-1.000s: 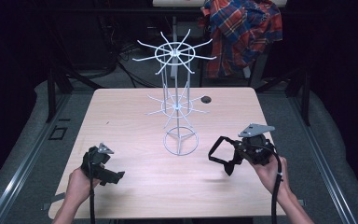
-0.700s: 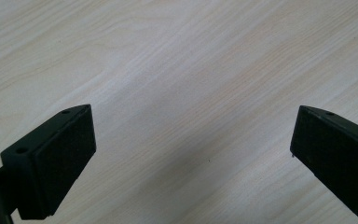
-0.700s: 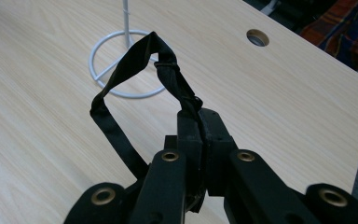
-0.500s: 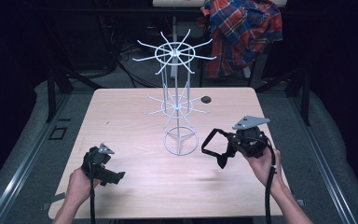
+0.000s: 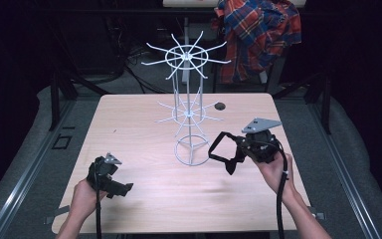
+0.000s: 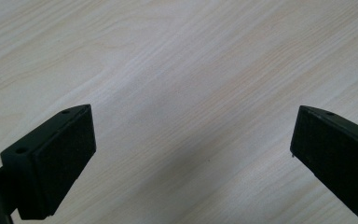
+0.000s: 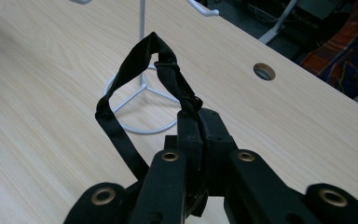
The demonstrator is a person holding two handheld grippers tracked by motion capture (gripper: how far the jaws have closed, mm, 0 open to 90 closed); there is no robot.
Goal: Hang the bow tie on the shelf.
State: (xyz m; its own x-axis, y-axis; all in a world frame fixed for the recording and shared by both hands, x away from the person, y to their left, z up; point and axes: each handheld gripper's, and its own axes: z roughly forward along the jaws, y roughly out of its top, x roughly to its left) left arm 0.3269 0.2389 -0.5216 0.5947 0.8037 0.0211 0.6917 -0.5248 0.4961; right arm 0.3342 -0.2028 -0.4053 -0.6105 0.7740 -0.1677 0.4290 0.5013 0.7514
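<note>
Right gripper (image 5: pixel 229 158) clamps strap (image 7: pixel 135 70), carrying it toward rack (image 5: pixel 189 114) at 10 o'clock; next, hook loop over an arm. Left gripper (image 6: pixel 191 154) open, idle.

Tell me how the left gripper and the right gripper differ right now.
The left gripper has its jaws wide apart with nothing between them; the right gripper is shut on a black strap. In the high view, the left one sits low by the table's near edge, while the right one is beside the white wire rack. Both are black and hand-held.
</note>
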